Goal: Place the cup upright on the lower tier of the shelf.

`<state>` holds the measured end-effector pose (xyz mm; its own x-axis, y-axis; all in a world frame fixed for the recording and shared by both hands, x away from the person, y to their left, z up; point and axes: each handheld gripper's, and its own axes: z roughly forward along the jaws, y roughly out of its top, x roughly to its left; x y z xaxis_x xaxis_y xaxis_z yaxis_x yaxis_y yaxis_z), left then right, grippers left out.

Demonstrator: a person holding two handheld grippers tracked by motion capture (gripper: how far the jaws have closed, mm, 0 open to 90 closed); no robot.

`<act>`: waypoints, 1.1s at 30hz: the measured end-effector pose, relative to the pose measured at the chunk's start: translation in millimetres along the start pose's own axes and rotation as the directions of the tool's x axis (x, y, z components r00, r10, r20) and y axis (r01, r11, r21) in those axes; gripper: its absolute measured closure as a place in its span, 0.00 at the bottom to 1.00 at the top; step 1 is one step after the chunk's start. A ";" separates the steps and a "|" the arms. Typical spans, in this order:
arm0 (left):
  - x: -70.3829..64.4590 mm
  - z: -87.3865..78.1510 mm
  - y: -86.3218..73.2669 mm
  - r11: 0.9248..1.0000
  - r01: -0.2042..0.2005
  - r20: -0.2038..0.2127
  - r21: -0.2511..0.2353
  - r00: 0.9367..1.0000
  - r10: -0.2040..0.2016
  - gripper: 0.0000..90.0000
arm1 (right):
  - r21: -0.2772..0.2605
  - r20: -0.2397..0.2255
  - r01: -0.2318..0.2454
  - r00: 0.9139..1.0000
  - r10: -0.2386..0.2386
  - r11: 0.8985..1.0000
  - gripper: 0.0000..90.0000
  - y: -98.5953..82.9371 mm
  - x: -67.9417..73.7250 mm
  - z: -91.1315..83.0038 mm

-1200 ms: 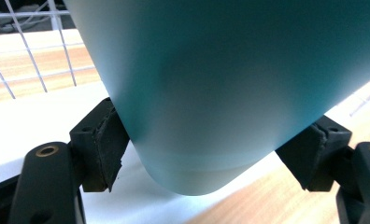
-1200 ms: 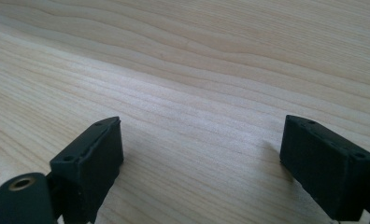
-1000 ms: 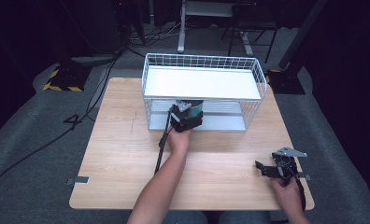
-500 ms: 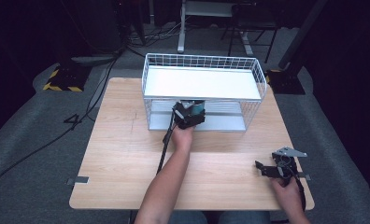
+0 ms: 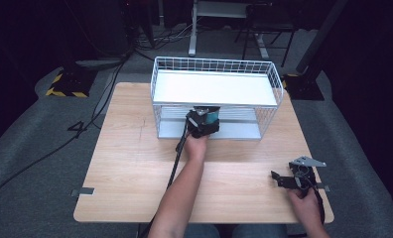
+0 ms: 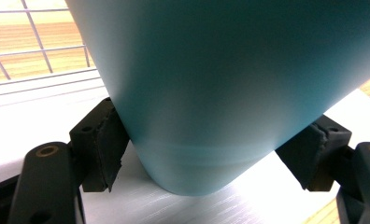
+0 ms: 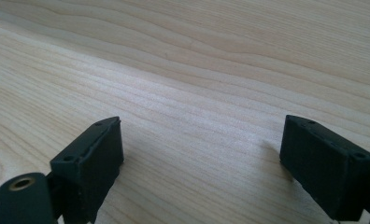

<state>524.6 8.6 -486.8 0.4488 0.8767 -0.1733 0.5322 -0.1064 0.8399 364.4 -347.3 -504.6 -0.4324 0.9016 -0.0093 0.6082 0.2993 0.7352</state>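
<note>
Left gripper (image 5: 203, 122) clamped on teal cup (image 6: 220, 93) between both jaws; right gripper (image 7: 202, 158) spread wide, empty over table (image 7: 197, 70)

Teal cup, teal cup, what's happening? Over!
Left hand-held gripper shut on teal cup, at the wire rack's lower shelf. Right hand-held gripper open, empty, over the wooden table. Nothing blocking.
</note>
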 end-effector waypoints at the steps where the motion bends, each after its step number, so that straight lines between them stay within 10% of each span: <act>1: -1.0 -0.5 -0.4 1.000 0.011 -0.034 -0.003 0.999 -0.011 0.27 | 0.000 0.000 0.000 1.000 0.000 1.000 0.15 0.0 0.0 0.0; 11: -4.7 2.8 -1.3 1.000 -0.003 -0.005 -0.001 1.000 0.003 0.27 | 0.000 0.000 0.000 1.000 0.000 1.000 0.15 0.0 0.0 0.0; 18: -8.3 4.7 -4.3 0.996 -0.089 -0.014 0.000 0.996 0.089 0.26 | 0.000 0.000 0.000 1.000 0.000 1.000 0.15 0.0 0.0 0.0; 33: -8.5 5.7 -5.6 0.998 -0.070 -0.015 -0.009 0.997 0.070 0.26 | 0.000 0.000 0.000 1.000 0.000 1.000 0.15 0.0 0.0 0.0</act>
<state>521.9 -1.0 -492.9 0.4738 0.8741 -0.1067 0.4935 -0.1632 0.8543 364.4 -347.3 -504.6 -0.4324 0.9016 -0.0094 0.6084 0.2994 0.7350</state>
